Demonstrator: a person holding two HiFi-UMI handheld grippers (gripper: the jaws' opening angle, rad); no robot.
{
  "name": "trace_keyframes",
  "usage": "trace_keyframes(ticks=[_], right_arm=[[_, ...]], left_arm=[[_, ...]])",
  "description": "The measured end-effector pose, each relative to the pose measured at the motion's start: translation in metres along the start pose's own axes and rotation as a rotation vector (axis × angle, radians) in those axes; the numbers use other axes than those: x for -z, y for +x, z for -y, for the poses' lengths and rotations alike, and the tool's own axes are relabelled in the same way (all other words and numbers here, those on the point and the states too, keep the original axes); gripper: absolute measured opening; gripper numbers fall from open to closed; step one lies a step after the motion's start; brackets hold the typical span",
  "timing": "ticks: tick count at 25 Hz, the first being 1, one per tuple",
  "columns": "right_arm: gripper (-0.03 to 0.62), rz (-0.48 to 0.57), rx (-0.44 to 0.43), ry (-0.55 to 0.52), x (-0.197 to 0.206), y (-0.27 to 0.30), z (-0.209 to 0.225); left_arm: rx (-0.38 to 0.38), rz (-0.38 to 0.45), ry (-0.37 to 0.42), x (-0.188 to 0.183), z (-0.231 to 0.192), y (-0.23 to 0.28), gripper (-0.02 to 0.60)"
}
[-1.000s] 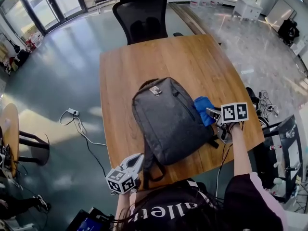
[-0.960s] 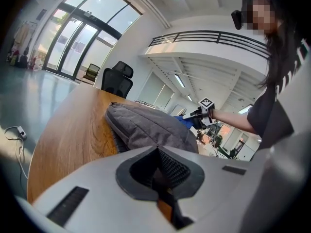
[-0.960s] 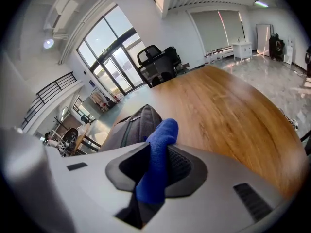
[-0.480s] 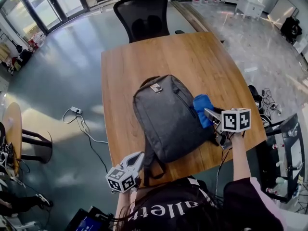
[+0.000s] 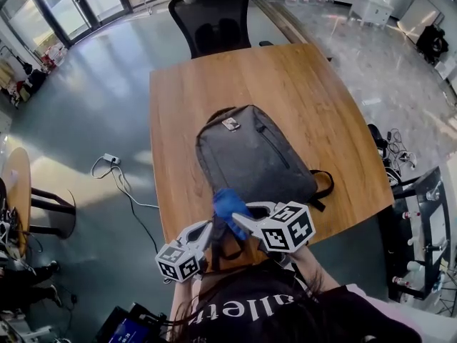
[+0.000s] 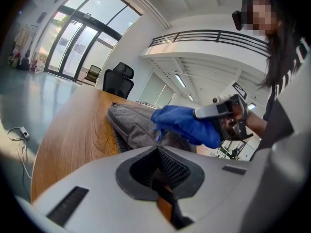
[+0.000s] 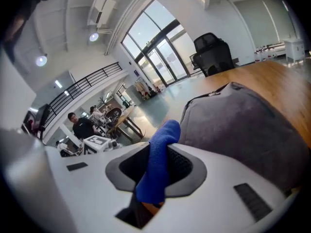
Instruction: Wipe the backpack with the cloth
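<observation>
Currently: right gripper point(image 5: 239, 217) fingers pinch cloth point(image 5: 227, 204) over backpack point(image 5: 253, 156) near end; left gripper point(image 5: 204, 233) fingers pressed together, empty. Wiping seemingly mostly ahead.

A wooden table point(image 5: 285, 91) stands on glossy grey floor point(image 5: 93, 113), a black office chair point(image 5: 214, 23) at its far end.

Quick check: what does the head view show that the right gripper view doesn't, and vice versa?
Head view only: the whole brown wooden table and the white cable on the grey floor. Right gripper view only: the jaws of the right claw pinching the blue fabric cloth, and people at a distant table. Both: the cloth, the grey fabric backpack and the black office chair.
</observation>
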State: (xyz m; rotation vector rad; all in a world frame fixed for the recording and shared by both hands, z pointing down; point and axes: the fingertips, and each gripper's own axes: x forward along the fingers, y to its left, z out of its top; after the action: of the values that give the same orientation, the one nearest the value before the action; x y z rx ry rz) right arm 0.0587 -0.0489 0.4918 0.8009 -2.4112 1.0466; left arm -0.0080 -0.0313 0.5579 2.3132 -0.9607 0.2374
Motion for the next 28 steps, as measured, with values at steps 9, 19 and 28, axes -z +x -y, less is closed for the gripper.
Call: trace_keyframes(ticks=[9, 19, 28], right_arm=[[0.095, -0.078, 0.066, 0.019, 0.038, 0.009, 0.017], [0.095, 0.134, 0.259, 0.187, 0.011, -0.072, 0.104], [0.095, 0.232, 0.464, 0.284, 0.018, -0.159, 0.197]], left_arm=[[0.004, -0.004, -0.004, 0.007, 0.000, -0.002, 0.000], [0.022, -0.016, 0.015, 0.005, 0.006, 0.001, 0.000], [0.016, -0.027, 0.026, 0.008, 0.013, 0.004, 0.000]])
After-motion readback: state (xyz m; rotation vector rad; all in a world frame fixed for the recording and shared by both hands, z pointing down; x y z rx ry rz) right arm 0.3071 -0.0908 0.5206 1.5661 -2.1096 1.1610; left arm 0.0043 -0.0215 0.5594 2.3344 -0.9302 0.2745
